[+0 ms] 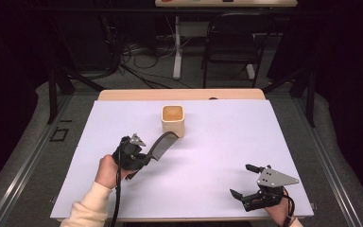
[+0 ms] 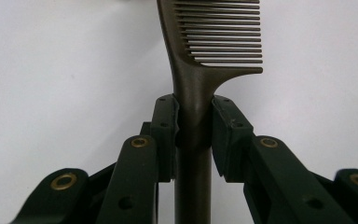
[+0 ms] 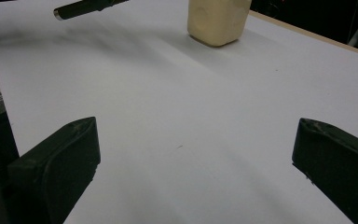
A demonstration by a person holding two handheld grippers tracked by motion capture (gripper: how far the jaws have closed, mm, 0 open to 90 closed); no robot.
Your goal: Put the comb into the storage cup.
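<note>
A dark brown comb [image 1: 163, 144] is held above the white table sheet [image 1: 227, 137], teeth end pointing toward a beige square cup [image 1: 173, 120] just beyond it. My left gripper [image 1: 139, 158] is shut on the comb's handle; in the left gripper view both jaws press the handle [image 2: 193, 93] just below the teeth. My right gripper [image 1: 240, 179] hovers near the front right corner, open wide with nothing between its jaws. In the right gripper view [image 3: 198, 154] the cup [image 3: 219, 21] stands far ahead and the comb's handle end [image 3: 84, 8] sticks in at the top left.
A wooden table edge [image 1: 179, 94] runs along the back of the sheet. Behind the table are a black folding chair [image 1: 231, 42], a white desk leg [image 1: 177, 47] and loose cables [image 1: 137, 56] on the floor.
</note>
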